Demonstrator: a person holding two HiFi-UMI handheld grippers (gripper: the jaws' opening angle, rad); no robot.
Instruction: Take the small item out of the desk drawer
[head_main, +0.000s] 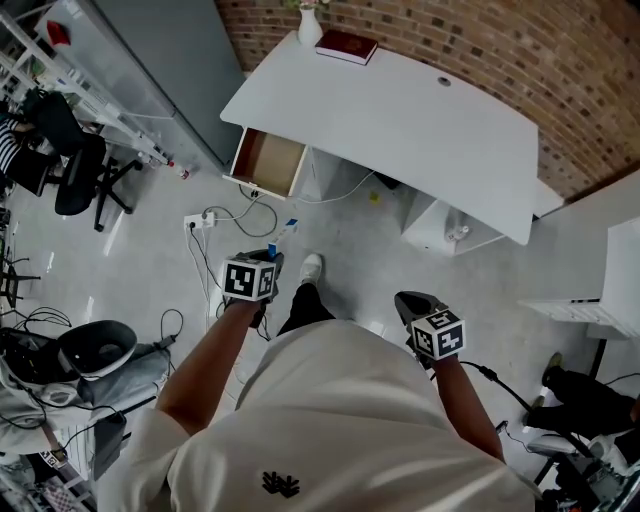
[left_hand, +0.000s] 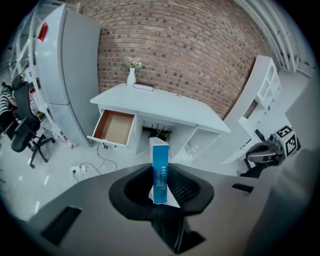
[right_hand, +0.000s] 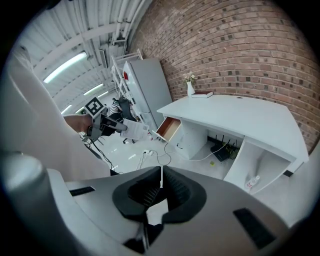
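A small blue box stands upright between the jaws of my left gripper, which is shut on it. In the head view the left gripper is held low over the floor, well back from the desk, with the box poking out ahead. The desk drawer hangs open at the left end of the white desk; its brown inside looks bare. My right gripper is at my right side, jaws together with nothing between them.
A white vase and a red book sit on the desk's far edge by the brick wall. A power strip with cables lies on the floor below the drawer. An office chair stands left, white shelving right.
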